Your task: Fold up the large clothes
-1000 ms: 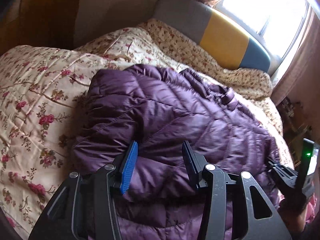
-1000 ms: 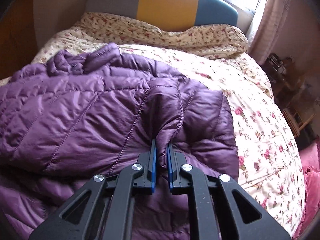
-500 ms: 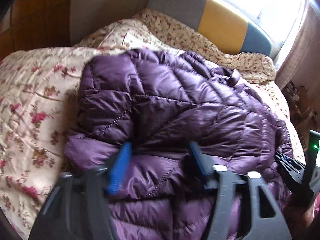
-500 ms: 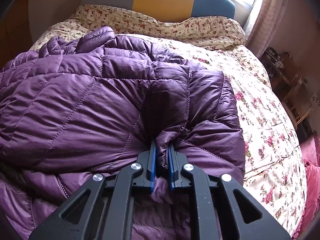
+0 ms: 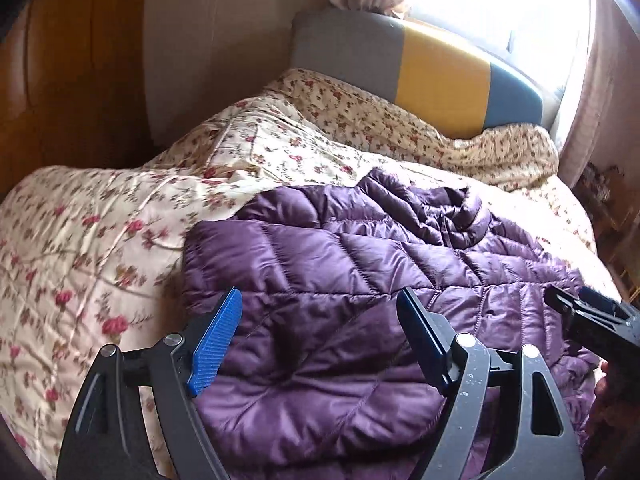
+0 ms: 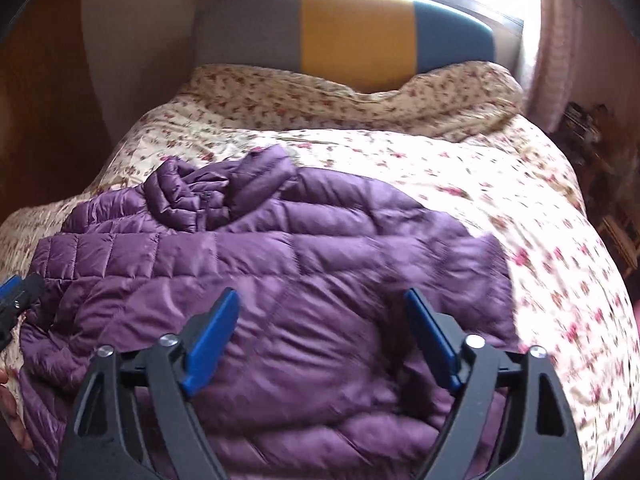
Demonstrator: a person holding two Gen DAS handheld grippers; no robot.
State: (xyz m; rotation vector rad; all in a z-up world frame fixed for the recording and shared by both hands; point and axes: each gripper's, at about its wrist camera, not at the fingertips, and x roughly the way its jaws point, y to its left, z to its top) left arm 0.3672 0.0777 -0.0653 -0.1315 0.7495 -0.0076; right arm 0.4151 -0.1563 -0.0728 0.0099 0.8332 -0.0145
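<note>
Now the puffy purple quilted down jacket lies spread across the cream floral bedspread, toward the foot of the bed, with its bunched collar or hood pointing at the grey, yellow and blue padded headboard. Both tools hang just above the near part of the garment, and neither grips anything: the left gripper has its blue pads spread wide, and the right gripper stands equally wide over the folded-looking near edge. The jacket looks light, soft and springy, with a slick, shiny shell, so a shallow pinch would probably slip and any fold will likely puff back up. A stitched seam, the hem or a sleeve cuff seems the safest place to take hold, pinching through both layers rather than a single smooth panel. The right view is slightly blurred, so fine seam detail there cannot be told.
</note>
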